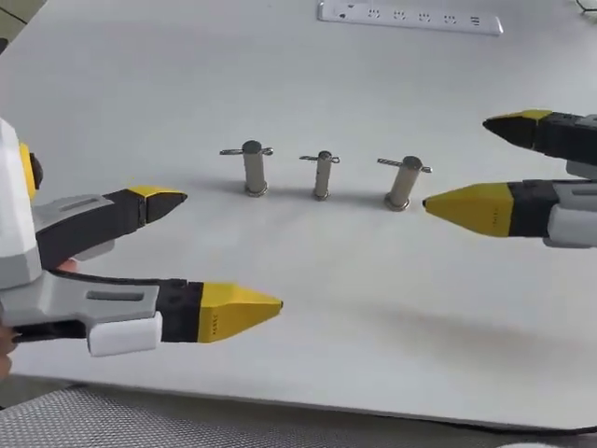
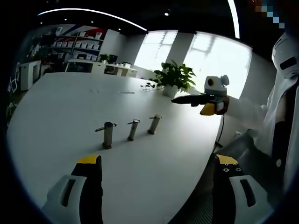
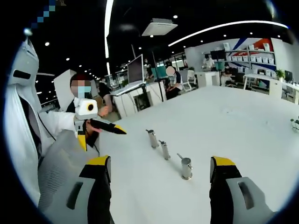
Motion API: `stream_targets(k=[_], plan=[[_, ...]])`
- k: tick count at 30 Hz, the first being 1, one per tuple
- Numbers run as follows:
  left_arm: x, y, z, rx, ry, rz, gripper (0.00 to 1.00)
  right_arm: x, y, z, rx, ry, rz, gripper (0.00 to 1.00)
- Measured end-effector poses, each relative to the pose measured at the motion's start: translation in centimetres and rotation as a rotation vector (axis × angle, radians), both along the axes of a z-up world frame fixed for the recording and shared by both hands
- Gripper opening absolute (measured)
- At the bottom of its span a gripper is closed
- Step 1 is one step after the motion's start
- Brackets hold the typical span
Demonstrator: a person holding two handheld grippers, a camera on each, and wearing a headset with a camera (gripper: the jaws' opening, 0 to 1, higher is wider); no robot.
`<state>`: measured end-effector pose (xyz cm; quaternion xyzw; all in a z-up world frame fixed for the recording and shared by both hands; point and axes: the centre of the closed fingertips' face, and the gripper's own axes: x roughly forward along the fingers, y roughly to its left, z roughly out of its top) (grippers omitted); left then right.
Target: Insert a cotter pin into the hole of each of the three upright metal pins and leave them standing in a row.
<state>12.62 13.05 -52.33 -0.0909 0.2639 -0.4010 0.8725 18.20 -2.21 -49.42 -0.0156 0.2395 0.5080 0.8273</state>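
Three short cylinders of smooth, dull grey steel stand in a row on the matte white bench [image 1: 373, 308]: the left metal pin [image 1: 254, 170], the middle metal pin [image 1: 323, 177] and the right metal pin [image 1: 403, 185]. Each rests on a slightly wider round foot. A thin wire cotter pin [image 1: 244, 151] runs crosswise through the top of the left one, and the other two carry the same kind of wire, its ends sticking out on both sides.

The left gripper [image 1: 233, 250] hovers low near the bench's front edge, well apart from the row. Its black jaws with yellow wedge tips are spread wide and hold nothing. The right gripper [image 1: 455, 162] is spread too, and its lower yellow tip is near the right metal pin without touching it.

A long white power strip [image 1: 410, 17] lies at the far side of the bench. A leafy green plant [image 2: 175, 77] stands by bright windows. A grey woven mesh [image 1: 140, 415] shows below the bench's front edge.
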Motion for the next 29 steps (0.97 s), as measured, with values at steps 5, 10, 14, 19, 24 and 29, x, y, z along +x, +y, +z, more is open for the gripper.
stream_targets(k=[5,10,14,19,24,29], plan=[[0.6,0.1,-0.2,-0.022,0.009,0.040,0.99,-1.2,-0.7,-1.3,0.043,0.089,-0.055,0.91],[0.5,0.0,0.0,-0.029,0.011,0.038,0.99,-1.5,-1.9,-3.0,-0.024,0.112,-0.132,0.95],[0.2,0.2,-0.3,-0.017,0.024,0.042,0.99,-2.0,-2.3,-3.5,-0.022,0.147,-0.160,0.98],[0.0,0.2,-0.4,-0.023,0.032,0.048,0.99,-2.4,-2.5,-3.8,-0.041,0.152,-0.166,0.98],[0.1,0.4,-0.6,-0.032,0.050,0.064,0.99,-2.5,-3.3,-5.2,-0.163,0.129,-0.164,0.97],[-0.2,0.1,-1.1,-0.021,0.075,0.059,0.99,-2.9,-3.6,-5.7,-0.204,0.133,-0.160,0.96]])
